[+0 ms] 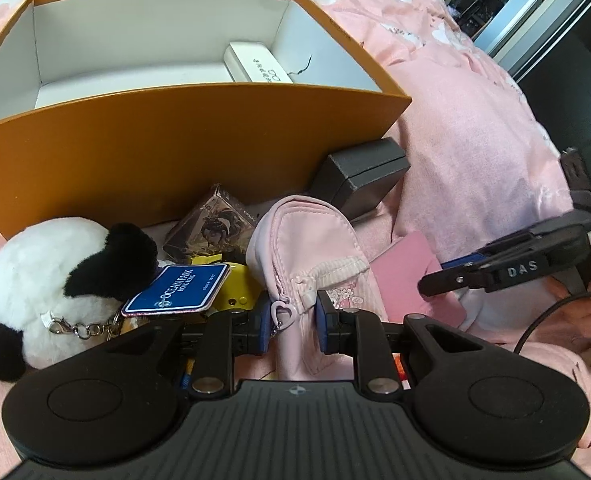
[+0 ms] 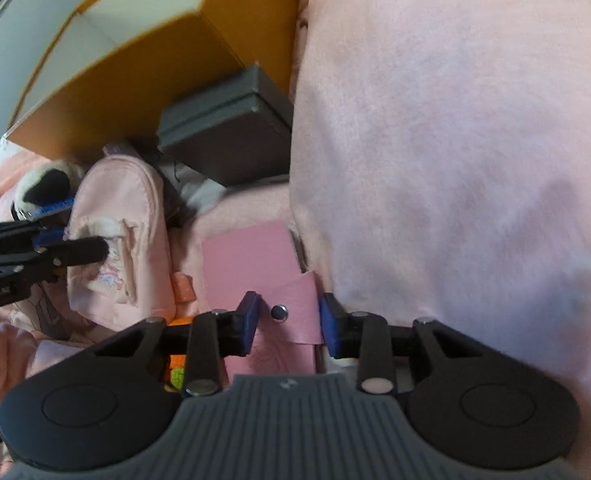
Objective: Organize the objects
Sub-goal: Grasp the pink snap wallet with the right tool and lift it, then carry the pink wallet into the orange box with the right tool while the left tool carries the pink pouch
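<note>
While we hold the left gripper (image 1: pixel 291 330) nearly closed on the soft pink fabric zip pouch (image 1: pixel 315 256) at lower centre of the left wrist view, its blue pads pinching the quilted cloth beside the heart-shaped zip pull, we judge the pouch light and floppy, likely to sag, so a grip on the seamed middle suits it best. Our right gripper (image 2: pixel 289 326) stands part open astride the strap of the flat pink leather card wallet (image 2: pixel 251 260) with its metal snap; its pads appear just clear of the strap, and the wallet looks thin, stiffish and smooth, best taken across the strap. Just beside the pouch lie the fluffy black-and-white panda plush (image 1: pixel 55 280) and the dark grey lidded case (image 1: pixel 359 176). Beyond stands the tall orange cardboard box (image 1: pixel 175 136), its near wall an edge to lift over, with plenty of bare white floor inside beside the small white case (image 1: pixel 255 62).
</note>
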